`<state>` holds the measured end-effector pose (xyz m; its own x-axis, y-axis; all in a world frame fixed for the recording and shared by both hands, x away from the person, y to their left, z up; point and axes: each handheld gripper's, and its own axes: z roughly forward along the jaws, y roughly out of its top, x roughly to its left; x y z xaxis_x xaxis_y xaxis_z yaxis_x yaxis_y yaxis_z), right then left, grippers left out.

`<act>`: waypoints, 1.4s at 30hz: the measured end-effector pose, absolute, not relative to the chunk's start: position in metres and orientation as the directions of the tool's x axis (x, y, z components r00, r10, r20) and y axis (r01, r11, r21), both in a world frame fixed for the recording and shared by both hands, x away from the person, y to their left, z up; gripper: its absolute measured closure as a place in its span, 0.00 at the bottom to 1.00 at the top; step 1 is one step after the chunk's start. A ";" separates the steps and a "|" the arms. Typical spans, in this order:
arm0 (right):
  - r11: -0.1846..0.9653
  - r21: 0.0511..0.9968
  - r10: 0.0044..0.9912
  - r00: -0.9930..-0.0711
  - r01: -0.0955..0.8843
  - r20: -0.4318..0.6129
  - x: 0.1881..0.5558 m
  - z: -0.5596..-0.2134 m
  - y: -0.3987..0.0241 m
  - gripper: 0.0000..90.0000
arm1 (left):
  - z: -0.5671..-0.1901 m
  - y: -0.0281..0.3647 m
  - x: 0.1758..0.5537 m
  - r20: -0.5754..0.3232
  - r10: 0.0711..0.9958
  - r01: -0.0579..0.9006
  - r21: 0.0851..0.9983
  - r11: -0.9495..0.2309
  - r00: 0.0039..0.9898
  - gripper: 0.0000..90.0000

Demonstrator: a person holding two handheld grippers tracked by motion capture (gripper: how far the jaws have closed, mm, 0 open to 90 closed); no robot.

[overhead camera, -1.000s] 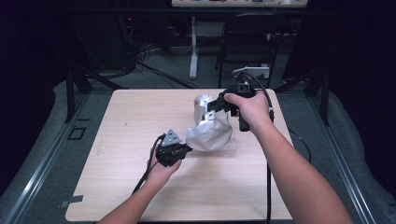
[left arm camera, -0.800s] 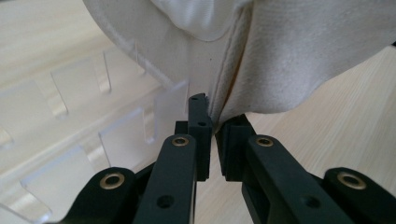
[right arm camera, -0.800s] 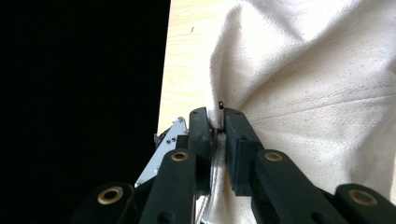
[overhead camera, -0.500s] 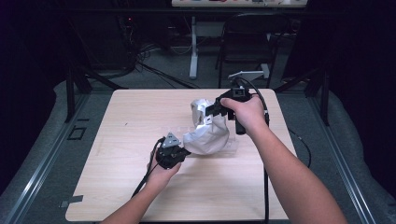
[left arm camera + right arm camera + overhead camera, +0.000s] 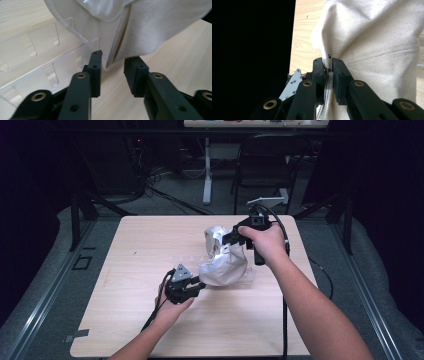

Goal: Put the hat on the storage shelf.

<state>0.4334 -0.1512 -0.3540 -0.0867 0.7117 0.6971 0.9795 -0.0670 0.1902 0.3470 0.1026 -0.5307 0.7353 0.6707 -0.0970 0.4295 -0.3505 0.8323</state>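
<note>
- The worktop (image 5: 150, 320) carries 1 cream cloth bag (image 5: 225, 265), right of centre, lifted at its far end.
- A clear slotted plastic rack (image 5: 37, 65) lies just beside the bag's near end.
- The right gripper (image 5: 328, 66) has its jaws pinching the bag's top fold.
- The left gripper (image 5: 113, 67) has its jaws spread around the lower hem, unclosed.
- Judged: 1 grip is made, the 2nd is pending; the goal is unclear.

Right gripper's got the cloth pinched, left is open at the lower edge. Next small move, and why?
Probably shut the left gripper on the hem of the cloth bag. Its jaws are open with the hem right between them, beside the clear plastic organizer, while the right gripper holds the upper fold.
</note>
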 end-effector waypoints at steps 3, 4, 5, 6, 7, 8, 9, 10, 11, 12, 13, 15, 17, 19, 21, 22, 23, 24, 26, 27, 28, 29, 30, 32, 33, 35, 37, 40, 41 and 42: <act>-0.067 0.198 0.718 -0.091 0.978 0.690 0.433 -0.354 -0.153 0.90 | -0.529 0.109 0.341 -0.091 0.676 0.426 0.836 -0.347 0.731 0.68; -0.064 0.202 0.717 -0.096 0.977 0.691 0.432 -0.354 -0.154 0.90 | -0.528 0.112 0.339 -0.089 0.673 0.423 0.835 -0.351 0.734 0.68; -0.070 0.196 0.717 -0.088 0.978 0.691 0.432 -0.353 -0.154 0.89 | -0.528 0.115 0.337 -0.091 0.675 0.424 0.837 -0.347 0.732 0.67; -0.072 0.204 0.719 -0.091 0.976 0.689 0.431 -0.353 -0.154 0.87 | -0.527 0.118 0.335 -0.094 0.676 0.424 0.839 -0.341 0.730 0.66; -0.055 0.214 0.729 -0.107 0.975 0.676 0.430 -0.352 -0.155 0.85 | -0.526 0.122 0.333 -0.102 0.676 0.430 0.837 -0.338 0.730 0.65; -0.055 0.214 0.729 -0.107 0.975 0.676 0.430 -0.352 -0.155 0.85 | -0.526 0.125 0.331 -0.105 0.675 0.434 0.835 -0.340 0.730 0.65; -0.061 0.205 0.731 -0.096 0.977 0.675 0.429 -0.351 -0.155 0.83 | -0.526 0.129 0.329 -0.104 0.674 0.437 0.830 -0.346 0.731 0.64; -0.056 0.224 0.738 -0.111 0.973 0.666 0.427 -0.351 -0.155 0.81 | -0.527 0.132 0.327 -0.104 0.676 0.440 0.828 -0.348 0.729 0.63; -0.053 0.233 0.739 -0.118 0.971 0.663 0.426 -0.350 -0.156 0.80 | -0.527 0.136 0.326 -0.101 0.681 0.444 0.825 -0.350 0.726 0.62; -0.051 0.234 0.738 -0.121 0.971 0.663 0.425 -0.349 -0.156 0.78 | -0.528 0.141 0.324 -0.110 0.688 0.454 0.823 -0.342 0.717 0.61; -0.051 0.239 0.733 -0.126 0.970 0.668 0.423 -0.348 -0.156 0.75 | -0.528 0.145 0.323 -0.119 0.696 0.465 0.820 -0.333 0.708 0.59; -0.054 0.248 0.734 -0.130 0.967 0.667 0.420 -0.345 -0.157 0.74 | -0.530 0.153 0.322 -0.133 0.705 0.477 0.820 -0.316 0.697 0.58; -0.044 0.258 0.745 -0.140 0.965 0.652 0.418 -0.343 -0.158 0.72 | -0.532 0.162 0.320 -0.128 0.717 0.483 0.816 -0.316 0.685 0.57; -0.044 0.267 0.748 -0.145 0.963 0.647 0.415 -0.343 -0.159 0.71 | -0.535 0.170 0.317 -0.125 0.727 0.491 0.811 -0.317 0.675 0.57; -0.037 0.270 0.752 -0.151 0.962 0.641 0.412 -0.343 -0.160 0.70 | -0.537 0.176 0.316 -0.124 0.735 0.497 0.808 -0.315 0.667 0.56; -0.024 0.266 0.759 -0.155 0.964 0.632 0.411 -0.342 -0.161 0.69 | -0.538 0.181 0.315 -0.118 0.742 0.500 0.806 -0.317 0.660 0.56; -0.033 0.280 0.759 -0.158 0.959 0.632 0.408 -0.342 -0.162 0.69 | -0.539 0.184 0.314 -0.117 0.746 0.501 0.806 -0.314 0.656 0.56; -0.019 0.281 0.759 -0.169 0.959 0.628 0.407 -0.343 -0.163 0.68 | -0.539 0.187 0.314 -0.113 0.750 0.502 0.806 -0.314 0.651 0.56; -0.015 0.294 0.763 -0.179 0.956 0.621 0.403 -0.343 -0.166 0.67 | -0.540 0.193 0.314 -0.112 0.767 0.506 0.809 -0.298 0.631 0.56; -0.014 0.302 0.771 -0.182 0.953 0.611 0.401 -0.344 -0.167 0.67 | -0.540 0.197 0.315 -0.119 0.771 0.508 0.812 -0.287 0.626 0.56; -0.022 0.316 0.775 -0.183 0.949 0.605 0.399 -0.345 -0.168 0.66 | -0.540 0.200 0.316 -0.133 0.773 0.518 0.810 -0.276 0.620 0.56; -0.014 0.314 0.774 -0.189 0.949 0.604 0.396 -0.345 -0.170 0.66 | -0.541 0.201 0.317 -0.149 0.776 0.524 0.812 -0.258 0.613 0.55; -0.015 0.320 0.775 -0.191 0.947 0.603 0.394 -0.346 -0.172 0.66 | -0.541 0.203 0.317 -0.172 0.778 0.535 0.811 -0.235 0.604 0.55; -0.007 0.327 0.772 -0.203 0.945 0.602 0.389 -0.348 -0.175 0.66 | -0.542 0.206 0.318 -0.188 0.783 0.545 0.809 -0.219 0.593 0.54; -0.008 0.334 0.774 -0.206 0.942 0.599 0.387 -0.349 -0.176 0.66 | -0.542 0.207 0.319 -0.183 0.784 0.547 0.806 -0.225 0.593 0.54; -0.004 0.351 0.769 -0.222 0.936 0.599 0.381 -0.353 -0.181 0.64 | -0.544 0.209 0.321 -0.187 0.788 0.550 0.806 -0.218 0.586 0.54; -0.007 0.361 0.764 -0.228 0.932 0.604 0.377 -0.358 -0.185 0.63 | -0.547 0.210 0.323 -0.193 0.794 0.560 0.801 -0.212 0.576 0.54; -0.003 0.384 0.778 -0.239 0.923 0.581 0.371 -0.367 -0.191 0.63 | -0.550 0.212 0.325 -0.187 0.803 0.566 0.796 -0.214 0.566 0.54; -0.002 0.389 0.783 -0.241 0.921 0.574 0.369 -0.370 -0.193 0.62 | -0.550 0.213 0.326 -0.190 0.805 0.569 0.795 -0.209 0.562 0.54; 0.000 0.396 0.783 -0.246 0.918 0.571 0.367 -0.373 -0.195 0.62 | -0.550 0.214 0.326 -0.186 0.807 0.570 0.794 -0.213 0.561 0.54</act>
<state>0.3671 -0.1955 -0.3729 -0.2464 0.7832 0.5708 0.9182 0.0002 0.3960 0.3260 0.2139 -0.5504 0.5608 0.8067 -0.1865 0.5698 -0.2126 0.7938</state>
